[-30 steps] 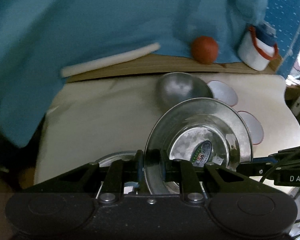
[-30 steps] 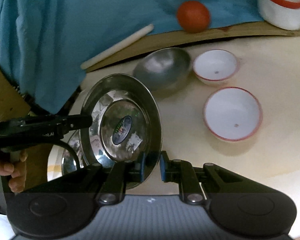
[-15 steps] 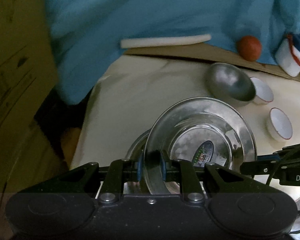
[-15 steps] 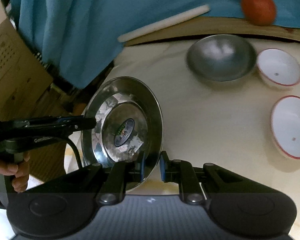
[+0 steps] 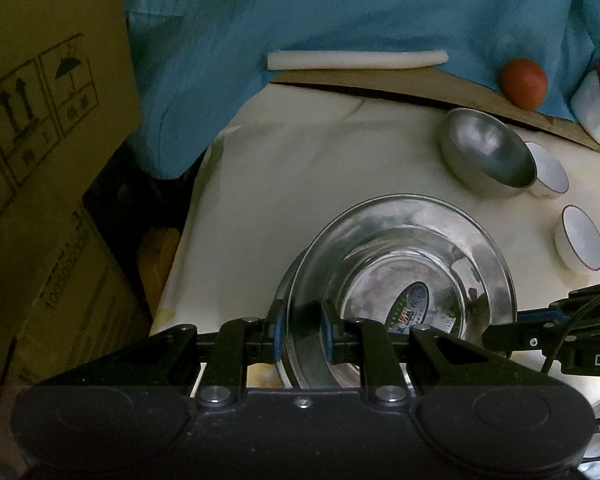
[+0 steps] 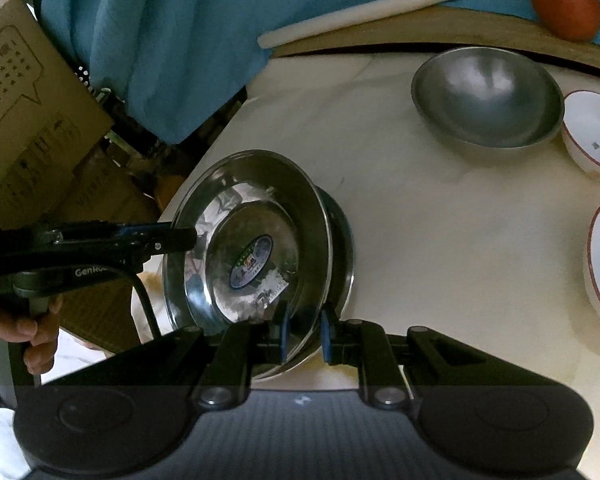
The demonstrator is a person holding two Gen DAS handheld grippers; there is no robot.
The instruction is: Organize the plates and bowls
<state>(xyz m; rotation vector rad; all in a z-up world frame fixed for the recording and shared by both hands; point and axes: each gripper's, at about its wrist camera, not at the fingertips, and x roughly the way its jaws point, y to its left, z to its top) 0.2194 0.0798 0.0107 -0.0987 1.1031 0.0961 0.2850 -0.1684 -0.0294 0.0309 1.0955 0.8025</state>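
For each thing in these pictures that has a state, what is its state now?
Steel plate: tilted, held at its rim by both tools.
Left tool: shut on the plate.
Right tool: shut on the plate.
Steel bowl: upright, empty.
Two white bowls: upright, empty.

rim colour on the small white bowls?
Red rim on the small white bowls, clearest in right wrist view.

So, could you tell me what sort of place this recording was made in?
Probably a makeshift home or storeroom setup, not a proper kitchen. The dishes sit on a cream-covered table, a blue cloth hangs as a backdrop, and printed cardboard boxes stand beside the table. Both grippers hold a steel plate.
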